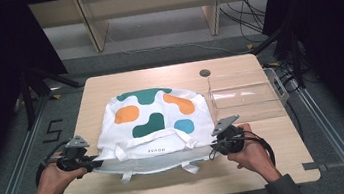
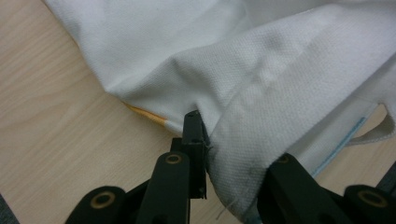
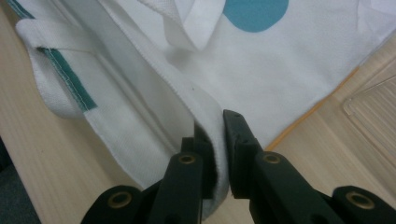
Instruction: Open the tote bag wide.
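A white tote bag (image 1: 155,122) printed with teal, orange and blue blotches lies flat on the wooden table (image 1: 108,87), its mouth and handles (image 1: 153,141) toward me. My left gripper (image 1: 95,163) is at the left corner of the bag's mouth. In the left gripper view the jaws (image 2: 233,149) stand apart with the bag's hem (image 2: 261,116) running between them and draped over the right jaw. At the right corner of the mouth, my right gripper (image 1: 212,148) is shut on the hem (image 3: 205,107), which is pinched between its jaws (image 3: 215,126).
A clear plastic tray (image 1: 245,95) stands at the right of the table, just beyond the bag; its corner (image 3: 373,107) shows in the right gripper view. A dark round cap (image 1: 204,72) sits near the far edge. Bare table strip lies along the near edge.
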Motion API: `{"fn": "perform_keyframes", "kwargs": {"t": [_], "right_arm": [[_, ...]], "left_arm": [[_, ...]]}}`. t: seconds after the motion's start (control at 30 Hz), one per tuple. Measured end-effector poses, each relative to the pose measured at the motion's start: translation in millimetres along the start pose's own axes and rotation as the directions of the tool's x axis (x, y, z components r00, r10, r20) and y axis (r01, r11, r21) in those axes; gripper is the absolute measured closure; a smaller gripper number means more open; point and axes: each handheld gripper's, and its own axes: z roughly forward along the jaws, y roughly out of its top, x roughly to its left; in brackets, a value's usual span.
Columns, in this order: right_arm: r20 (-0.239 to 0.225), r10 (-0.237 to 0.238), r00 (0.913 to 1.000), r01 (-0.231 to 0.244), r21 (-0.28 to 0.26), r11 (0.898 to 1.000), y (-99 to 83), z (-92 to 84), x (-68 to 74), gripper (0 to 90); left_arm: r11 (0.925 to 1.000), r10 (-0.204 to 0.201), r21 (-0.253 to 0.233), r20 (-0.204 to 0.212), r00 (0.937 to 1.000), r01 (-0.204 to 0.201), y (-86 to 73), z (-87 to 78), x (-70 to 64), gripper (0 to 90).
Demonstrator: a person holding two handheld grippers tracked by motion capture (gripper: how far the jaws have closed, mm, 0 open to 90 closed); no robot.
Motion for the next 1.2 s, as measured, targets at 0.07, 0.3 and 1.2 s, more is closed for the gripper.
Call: {"fn": "perform_keyframes", "kwargs": {"t": [0.07,0.3,1.2], "right_arm": [[-0.003,-0.002,1.0000,0.002,-0.009,1.000,1.4,-2.7,0.7,85.2],[-0.025,-0.026,0.9993,0.027,0.023,0.999,13.1,-9.7,-2.8,85.5],[-0.008,-0.152,0.9884,0.152,0.069,0.986,134.7,-117.0,-57.5,86.6]], "left_arm": [[0.9997,0.021,0.013,-0.001,0.9998,-0.021,1.2,-3.9,0.0,77.6],[0.9987,0.047,0.022,-0.005,0.9989,-0.047,8.1,-12.7,0.8,77.8],[0.9795,0.196,0.049,0.000,0.9807,-0.195,110.9,-108.8,11.5,80.5]]}}
